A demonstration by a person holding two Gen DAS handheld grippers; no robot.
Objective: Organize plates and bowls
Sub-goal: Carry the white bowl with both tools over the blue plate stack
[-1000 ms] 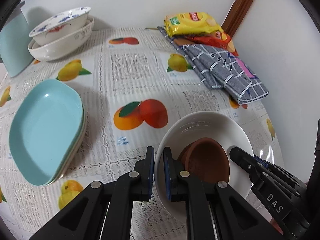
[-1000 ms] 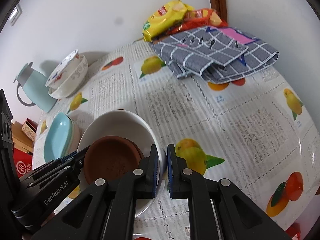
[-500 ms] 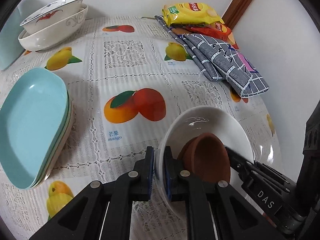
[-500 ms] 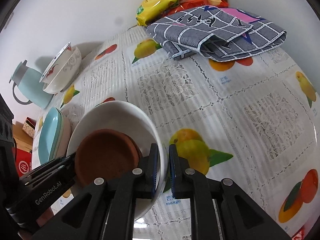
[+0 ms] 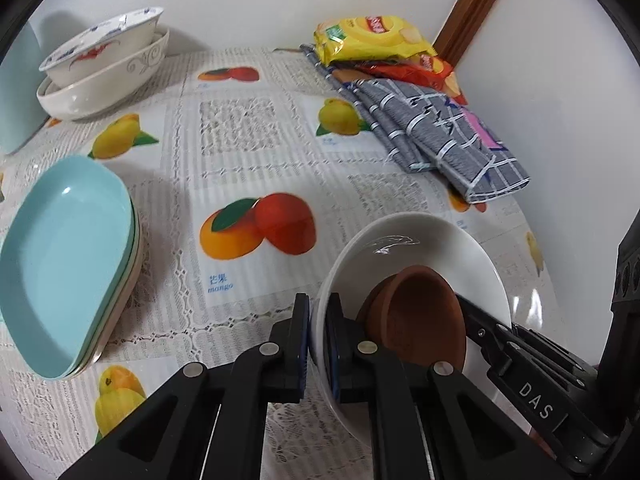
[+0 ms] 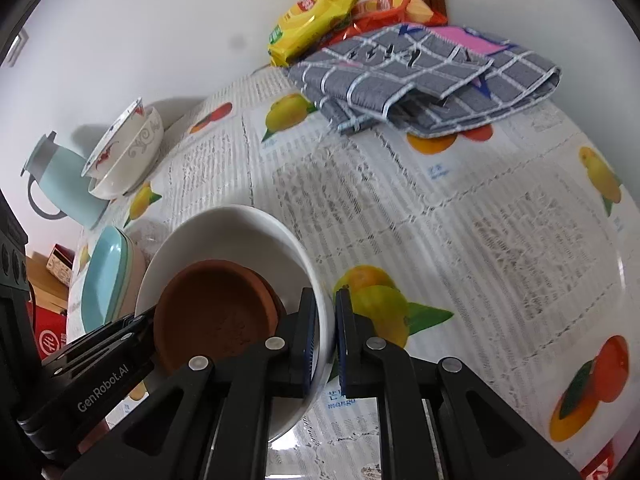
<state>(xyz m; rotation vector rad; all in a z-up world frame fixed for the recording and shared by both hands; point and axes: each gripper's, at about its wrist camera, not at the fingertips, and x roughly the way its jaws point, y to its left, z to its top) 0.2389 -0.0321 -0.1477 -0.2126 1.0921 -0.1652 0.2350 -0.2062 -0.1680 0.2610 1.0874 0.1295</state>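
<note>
In the left wrist view, the rim of the white bowl [image 5: 420, 248] is being pinched by the left gripper [image 5: 318, 340], one finger lying outside the wall and the other inside, the jaws clenched on it. A brown clay bowl [image 5: 420, 316] is being carried inside the white bowl, tilted against its near wall. The opposite side of the white bowl is being met by the right gripper [image 5: 472, 316], seen entering from the lower right. A stack of pale blue plates [image 5: 64, 264] is being shown at the left on the fruit-printed tablecloth [image 5: 240, 140], well apart from the bowl, and two nested patterned bowls [image 5: 104, 68] are sitting at the far left corner. A folded grey checked cloth [image 5: 436, 136] and snack packets [image 5: 372, 40] are lying at the far right by the wall. In the right wrist view, the near rim of the white bowl [image 6: 224, 240] is being gripped by the right gripper [image 6: 325, 340], its jaws closed on the wall, with the clay bowl [image 6: 216, 312] resting inside. The left gripper [image 6: 144, 320] is being seen reaching in at the lower left, and a pale blue kettle [image 6: 60, 184] is standing beside the patterned bowls [image 6: 128, 148].
</note>
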